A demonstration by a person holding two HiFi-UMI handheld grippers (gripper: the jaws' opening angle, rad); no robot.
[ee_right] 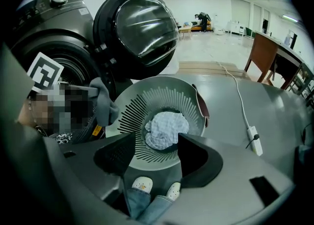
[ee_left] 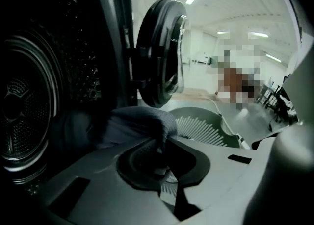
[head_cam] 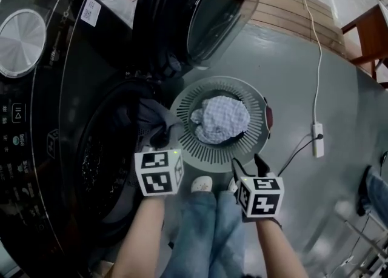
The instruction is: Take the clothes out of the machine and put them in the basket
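A dark grey garment [head_cam: 151, 118] hangs at the mouth of the washing machine drum [head_cam: 97, 162], beside the basket's left rim. My left gripper [head_cam: 159, 142] is shut on the dark grey garment [ee_left: 137, 123], whose cloth bunches over the closed jaws of my left gripper [ee_left: 162, 146]. The round slotted grey basket [head_cam: 212, 157] stands on the floor in front of the machine and holds a crumpled white-and-blue checked cloth [head_cam: 221, 119]. My right gripper [head_cam: 248, 163] hovers open and empty over the basket's near right rim; in the right gripper view, my right gripper [ee_right: 149, 146] frames the checked cloth [ee_right: 164, 128].
The machine's round door [head_cam: 206, 10] stands open above the basket. A white cable and power strip [head_cam: 317, 139] lie on the grey floor to the right. A wooden table leg [head_cam: 370, 34] is at the far right. The person's shoes [head_cam: 202, 183] are just below the basket.
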